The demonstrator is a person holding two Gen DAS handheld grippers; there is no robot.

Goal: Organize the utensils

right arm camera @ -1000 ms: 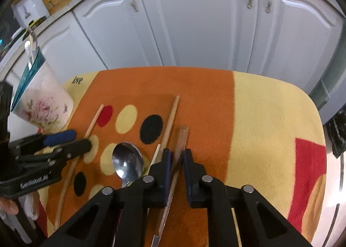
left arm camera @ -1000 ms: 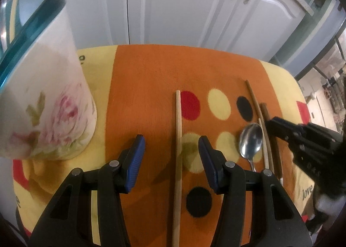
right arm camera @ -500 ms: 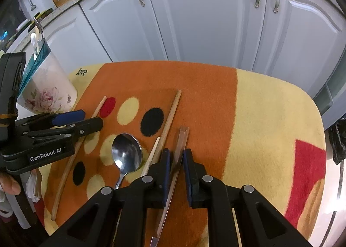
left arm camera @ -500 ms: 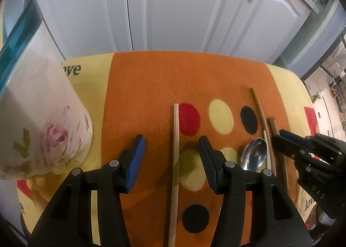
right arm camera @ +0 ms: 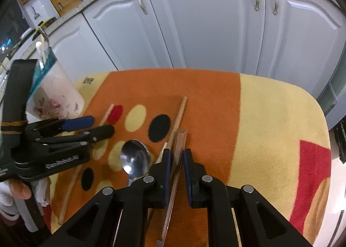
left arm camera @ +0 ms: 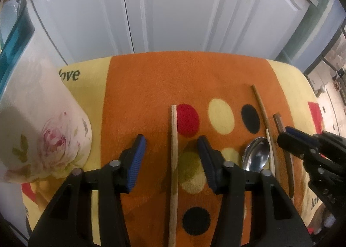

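A light wooden chopstick (left arm camera: 174,149) lies on the orange dotted mat (left arm camera: 151,86), between the blue pads of my left gripper (left arm camera: 170,141). Its jaws are closing and the pads stand clear of the stick on both sides. My right gripper (right arm camera: 177,152) is shut on a dark brown chopstick (right arm camera: 181,138) that lies flat on the mat. A metal spoon (right arm camera: 135,158) and a longer brown chopstick (right arm camera: 179,115) lie just left of it. The floral utensil cup (left arm camera: 43,128) with a teal rim stands at the mat's left end, holding some utensils.
White cabinet doors (left arm camera: 183,8) stand right behind the table's far edge. The yellow and red right part of the mat (right arm camera: 281,128) carries nothing. A hand (right arm camera: 17,188) grips the left tool. The left gripper (right arm camera: 99,125) sits close to the cup (right arm camera: 56,93).
The left jaws have narrowed around the light chopstick. The left view now shows more of the cabinets and less of the cup. The right gripper has stayed on the dark chopstick.
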